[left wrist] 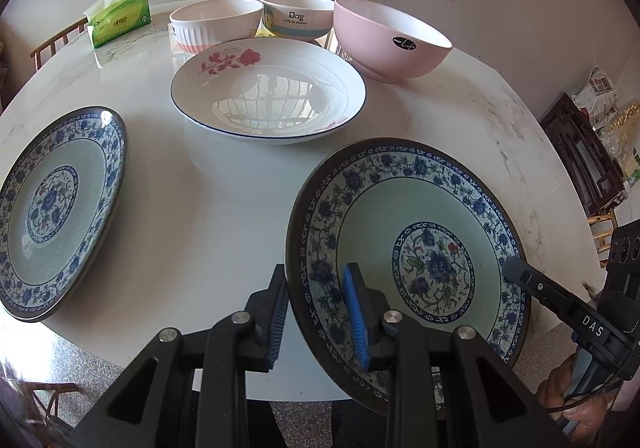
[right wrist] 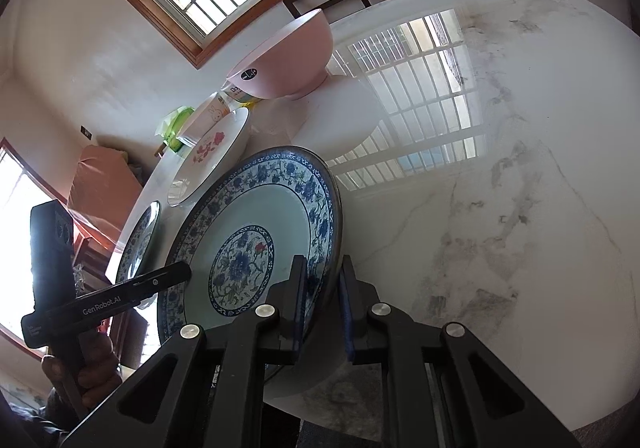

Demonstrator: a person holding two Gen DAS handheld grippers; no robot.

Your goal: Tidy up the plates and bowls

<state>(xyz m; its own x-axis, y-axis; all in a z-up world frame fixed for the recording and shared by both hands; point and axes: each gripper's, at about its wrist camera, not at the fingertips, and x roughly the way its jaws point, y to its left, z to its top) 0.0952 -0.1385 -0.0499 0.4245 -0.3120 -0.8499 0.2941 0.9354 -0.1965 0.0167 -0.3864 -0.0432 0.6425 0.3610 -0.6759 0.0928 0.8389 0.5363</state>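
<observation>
Plate | both fingers clamp rim | tissue pack clear only leftcam

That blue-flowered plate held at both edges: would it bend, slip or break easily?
The blue-flowered plate looks like rigid glazed ceramic, so probably no bending. Its glossy rim may slip in the left gripper and right gripper. Dropped on the table, it would likely chip.

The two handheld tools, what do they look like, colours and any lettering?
Both are matte black angular linkages with silver round pivot bolts and blue ribbed pads on the fingers. The right tool, seen from the left wrist, reads "DAS" in white; the left tool, seen from the right wrist, reads "GenRobot.AI".
</observation>
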